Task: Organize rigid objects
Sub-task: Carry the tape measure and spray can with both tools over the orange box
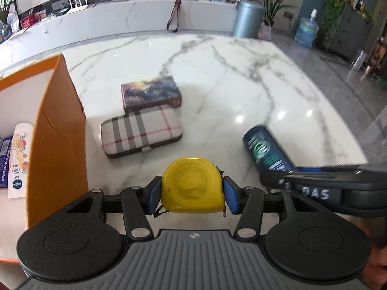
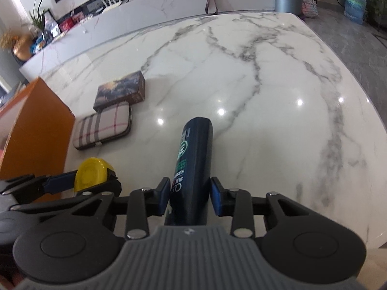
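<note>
Fingers (image 1: 154, 197) clamp tape measure (image 1: 192, 184).

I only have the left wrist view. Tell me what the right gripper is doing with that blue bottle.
Observer: The right gripper has the dark blue bottle between its blue pads, which sit against its sides.
Operator: Give me the bottle's direction.
Observer: It runs straight out along the fingers, far end toward the middle of the marble table.
Operator: Report my tape measure from there.
Observer: The yellow tape measure, in the left gripper, sits right beside the orange box wall.
</note>
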The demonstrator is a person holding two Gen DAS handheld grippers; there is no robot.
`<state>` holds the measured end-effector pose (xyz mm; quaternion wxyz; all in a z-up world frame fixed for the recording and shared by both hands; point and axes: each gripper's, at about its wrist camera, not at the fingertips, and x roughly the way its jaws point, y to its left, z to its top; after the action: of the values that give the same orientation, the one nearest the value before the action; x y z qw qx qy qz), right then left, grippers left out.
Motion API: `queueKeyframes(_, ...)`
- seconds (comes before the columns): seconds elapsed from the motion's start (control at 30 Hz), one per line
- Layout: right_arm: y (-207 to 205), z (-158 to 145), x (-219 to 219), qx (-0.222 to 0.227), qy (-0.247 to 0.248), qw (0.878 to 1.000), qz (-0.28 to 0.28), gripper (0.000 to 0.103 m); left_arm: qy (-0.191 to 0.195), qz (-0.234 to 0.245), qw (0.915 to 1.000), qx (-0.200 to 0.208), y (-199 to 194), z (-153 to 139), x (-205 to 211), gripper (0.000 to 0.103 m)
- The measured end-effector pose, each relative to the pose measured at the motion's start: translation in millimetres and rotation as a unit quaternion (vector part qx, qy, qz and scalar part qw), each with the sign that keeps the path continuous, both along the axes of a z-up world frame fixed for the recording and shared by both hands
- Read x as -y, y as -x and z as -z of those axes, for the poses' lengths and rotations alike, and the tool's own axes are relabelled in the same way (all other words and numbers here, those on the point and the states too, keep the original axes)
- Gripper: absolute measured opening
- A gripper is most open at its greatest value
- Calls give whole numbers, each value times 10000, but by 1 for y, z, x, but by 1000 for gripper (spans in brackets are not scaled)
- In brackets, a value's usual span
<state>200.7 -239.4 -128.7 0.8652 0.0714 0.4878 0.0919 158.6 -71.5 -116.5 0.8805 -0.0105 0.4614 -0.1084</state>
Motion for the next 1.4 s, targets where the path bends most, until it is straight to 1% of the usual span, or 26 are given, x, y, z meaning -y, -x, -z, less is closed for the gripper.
queueKeyframes(0.17,12,-18,7,207,-219,9994,161,34,242,2,9994,257,8,-28,-3,61)
queueKeyframes(0.33,26,-42,9,405,-447,9978,267,33,427,-123,9972,595,19,-59,-15,61)
queueKeyframes(0.47,34,-65,-2,678,-496,9964,146,33,542,-281,9947,827,27,-81,-32,61)
queueKeyframes(0.57,40,-83,-12,840,-710,9939,12,33,558,-415,9928,973,31,-94,-48,61)
queueKeyframes(0.63,41,-92,-20,867,-890,9922,-122,33,497,-509,9915,1091,35,-100,-59,61)
queueKeyframes(0.77,42,-107,-41,836,-1174,9888,-398,33,620,-808,9887,1098,38,-106,-90,61)
queueKeyframes(0.87,40,-115,-60,813,-1274,9868,-577,33,583,-1047,9850,1238,42,-109,-114,61)
queueKeyframes(0.97,38,-123,-85,810,-1195,9864,-785,34,644,-1294,9822,1198,43,-109,-141,61)
queueKeyframes(1.17,33,-135,-143,828,-1145,9824,-1218,33,630,-1689,9766,1175,42,-104,-184,61)
queueKeyframes(1.33,22,-129,-184,665,-989,9822,-1452,33,524,-1772,9774,1030,40,-95,-211,61)
queueKeyframes(1.4,18,-123,-196,571,-840,9834,-1503,33,558,-1809,9775,926,41,-88,-222,61)
